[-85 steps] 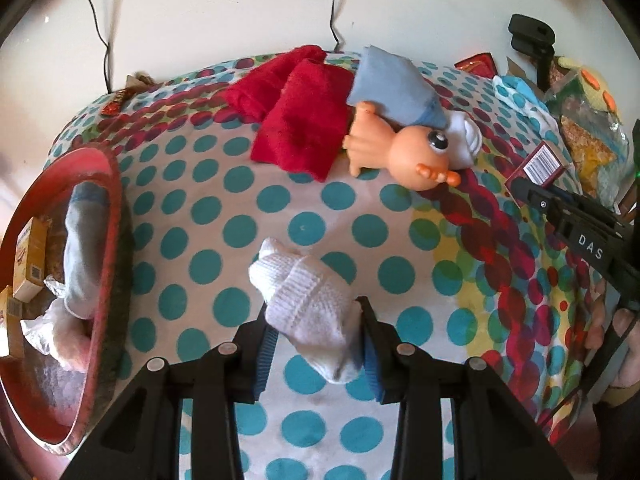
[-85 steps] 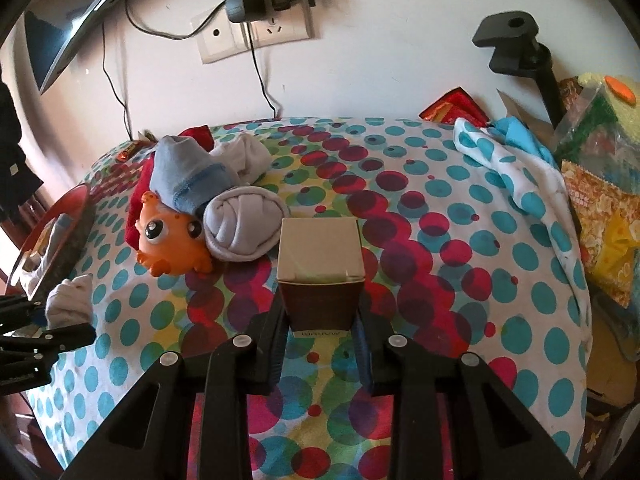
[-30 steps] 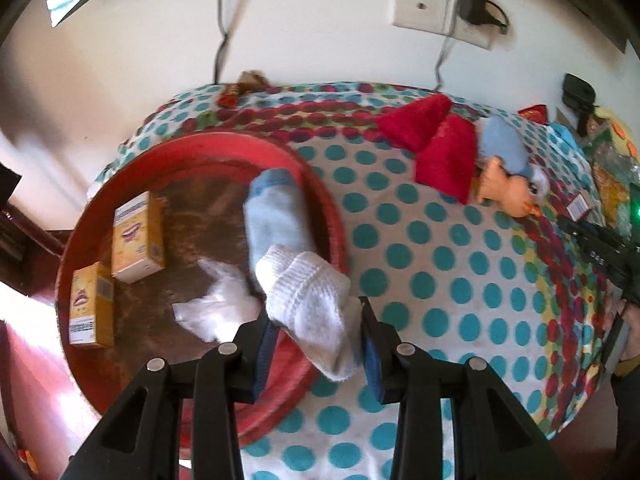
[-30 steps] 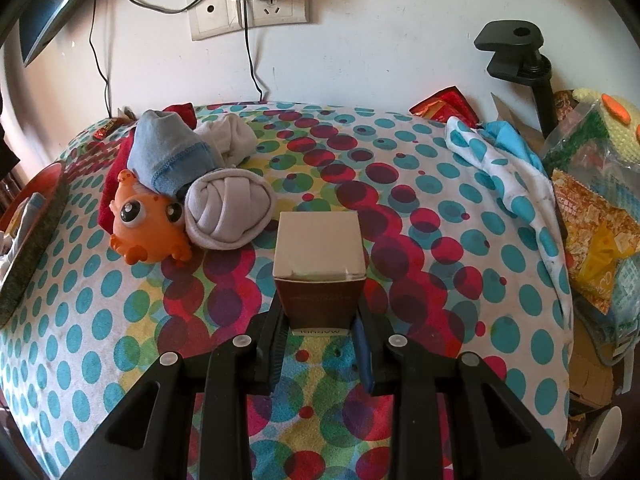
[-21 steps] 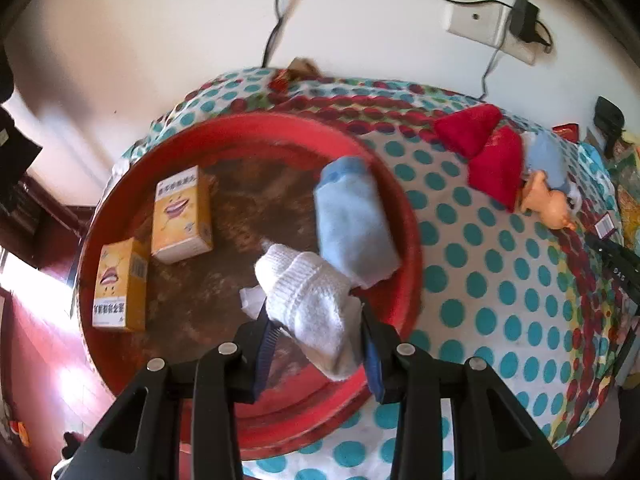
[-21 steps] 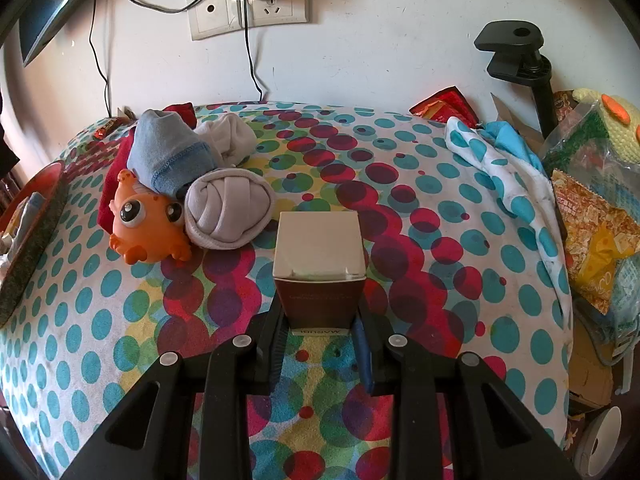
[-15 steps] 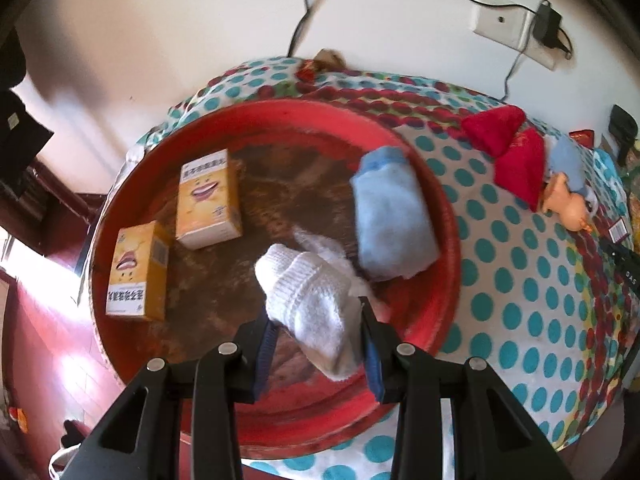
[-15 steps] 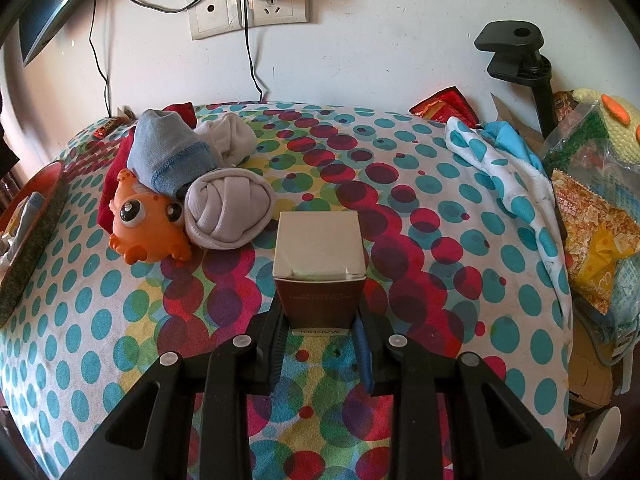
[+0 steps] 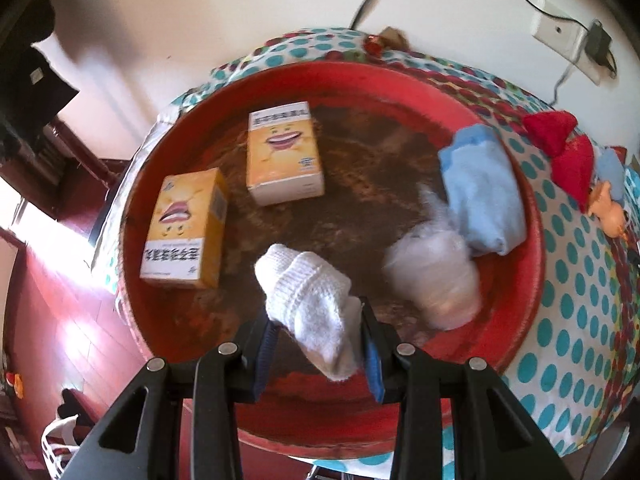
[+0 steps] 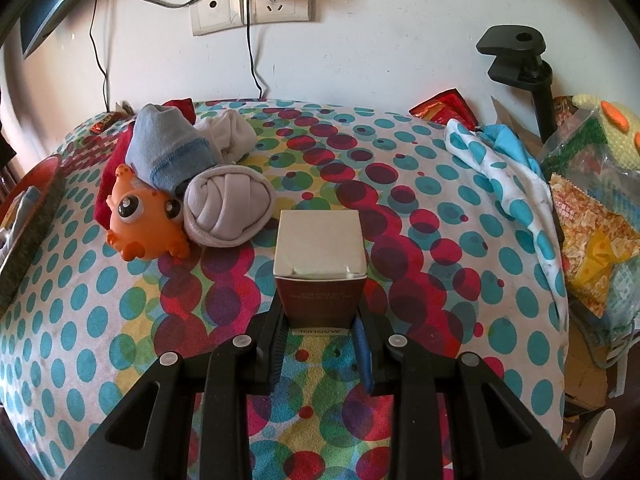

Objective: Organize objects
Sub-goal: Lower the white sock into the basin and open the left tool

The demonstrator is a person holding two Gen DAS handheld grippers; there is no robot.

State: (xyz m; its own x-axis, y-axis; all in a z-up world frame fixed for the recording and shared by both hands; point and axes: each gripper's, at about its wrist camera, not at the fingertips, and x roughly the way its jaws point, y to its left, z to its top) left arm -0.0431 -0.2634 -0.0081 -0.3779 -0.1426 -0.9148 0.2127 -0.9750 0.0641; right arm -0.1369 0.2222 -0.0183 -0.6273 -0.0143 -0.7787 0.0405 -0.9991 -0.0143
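Note:
My left gripper (image 9: 316,344) is shut on a white knitted sock (image 9: 308,300) and holds it above the near part of the round red tray (image 9: 534,216). In the tray lie two yellow boxes (image 9: 282,154) (image 9: 184,228), a light blue folded sock (image 9: 482,196) and a clear plastic wrap (image 9: 436,276). My right gripper (image 10: 320,340) is shut on a small brown box with a beige top (image 10: 320,260), held over the dotted tablecloth (image 10: 420,220). An orange toy (image 10: 144,220), a rolled grey sock (image 10: 228,208) and a blue-grey sock (image 10: 168,152) lie to its left.
Red cloths (image 9: 568,152) lie on the table beyond the tray. The tray's edge (image 10: 36,208) shows at the far left of the right wrist view. A dotted cloth (image 10: 500,168), snack bags (image 10: 592,220) and a black clamp stand (image 10: 528,64) are at the right. Wall sockets with cables (image 10: 260,8) are behind.
My left gripper has carried the white sock from the tablecloth leftwards over the red tray, and further in over its floor. My right gripper with the box has stayed still.

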